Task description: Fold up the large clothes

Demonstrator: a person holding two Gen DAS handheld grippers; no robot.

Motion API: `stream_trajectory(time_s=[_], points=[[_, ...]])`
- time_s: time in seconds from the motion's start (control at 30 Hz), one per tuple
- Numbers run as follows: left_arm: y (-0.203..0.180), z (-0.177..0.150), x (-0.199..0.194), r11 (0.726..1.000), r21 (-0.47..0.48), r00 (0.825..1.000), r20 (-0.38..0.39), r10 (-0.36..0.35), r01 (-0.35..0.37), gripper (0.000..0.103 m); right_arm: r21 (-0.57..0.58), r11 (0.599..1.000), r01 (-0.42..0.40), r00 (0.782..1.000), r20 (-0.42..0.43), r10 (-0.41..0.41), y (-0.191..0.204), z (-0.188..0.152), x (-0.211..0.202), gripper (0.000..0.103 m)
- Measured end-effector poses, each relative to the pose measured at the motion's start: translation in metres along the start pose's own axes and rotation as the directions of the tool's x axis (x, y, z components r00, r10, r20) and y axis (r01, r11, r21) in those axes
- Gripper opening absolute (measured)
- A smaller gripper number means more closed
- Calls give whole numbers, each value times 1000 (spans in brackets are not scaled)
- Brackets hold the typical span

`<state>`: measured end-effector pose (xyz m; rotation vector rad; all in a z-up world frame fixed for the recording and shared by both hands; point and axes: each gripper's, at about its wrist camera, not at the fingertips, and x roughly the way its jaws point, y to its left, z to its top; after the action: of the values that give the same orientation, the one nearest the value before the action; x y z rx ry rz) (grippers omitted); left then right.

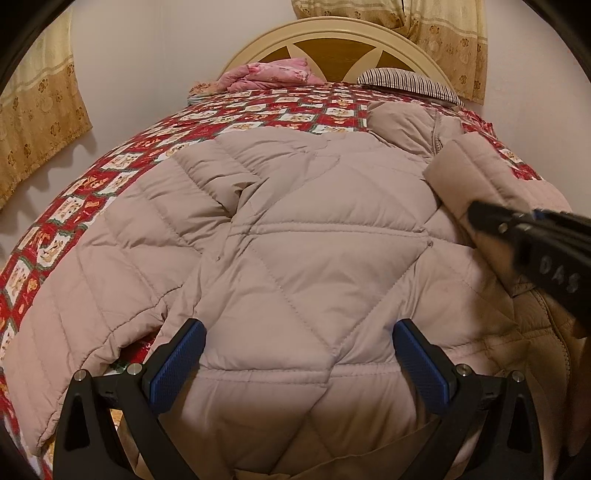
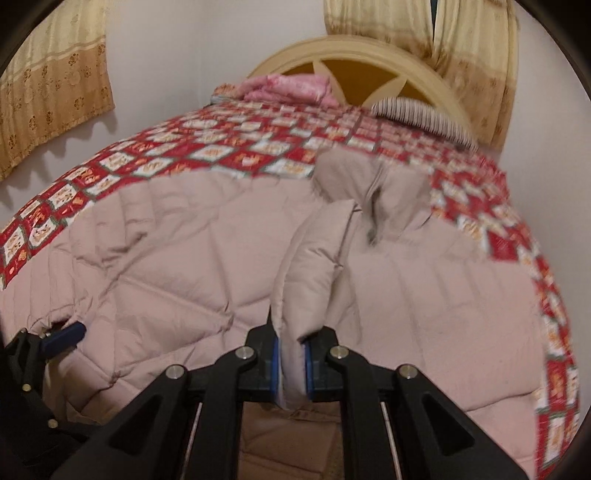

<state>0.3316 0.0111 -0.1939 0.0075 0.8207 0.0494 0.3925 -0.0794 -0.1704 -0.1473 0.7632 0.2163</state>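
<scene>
A large beige quilted puffer coat [image 1: 303,236] lies spread over the bed's red patterned quilt [image 1: 258,107]. My left gripper [image 1: 297,362] hovers open above the coat's lower part, blue pads wide apart, nothing between them. My right gripper [image 2: 293,365] is shut on a sleeve of the coat [image 2: 314,258], pinching a padded fold between its blue pads. In the left wrist view the right gripper [image 1: 476,216] enters from the right, holding that sleeve [image 1: 476,173] over the coat's right side. The left gripper [image 2: 62,334] shows at the lower left of the right wrist view.
A pink folded blanket [image 1: 273,75] and a striped pillow [image 1: 410,83] lie by the cream headboard [image 1: 332,33]. Patterned curtains [image 1: 33,122] hang on the left wall and behind the headboard. The coat's tan lining [image 1: 546,332] shows at the right edge.
</scene>
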Motion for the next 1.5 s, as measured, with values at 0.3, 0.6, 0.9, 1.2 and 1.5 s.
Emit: stream_trajectory(time_s=[0.3, 0.6, 0.9, 1.2, 1.5], points=[[9, 13, -40, 995, 88, 999, 22, 38, -40, 102, 27, 996, -90, 995, 49, 89, -27, -8, -56, 76], [-75, 93, -87, 969, 207, 957, 224, -183, 136, 102, 284, 937, 206, 964, 108, -244, -178, 0, -69, 76], [-131, 84, 63, 955, 295, 999, 45, -27, 12, 102, 333, 909, 252, 967, -40, -253, -219, -20, 14, 75], [-133, 79, 73, 961, 278, 999, 45, -2, -11, 102, 277, 916, 292, 956, -97, -276, -212, -39, 31, 76], [-132, 77, 74, 963, 270, 999, 37, -3, -7, 102, 279, 916, 289, 957, -110, -268, -212, -42, 36, 76]])
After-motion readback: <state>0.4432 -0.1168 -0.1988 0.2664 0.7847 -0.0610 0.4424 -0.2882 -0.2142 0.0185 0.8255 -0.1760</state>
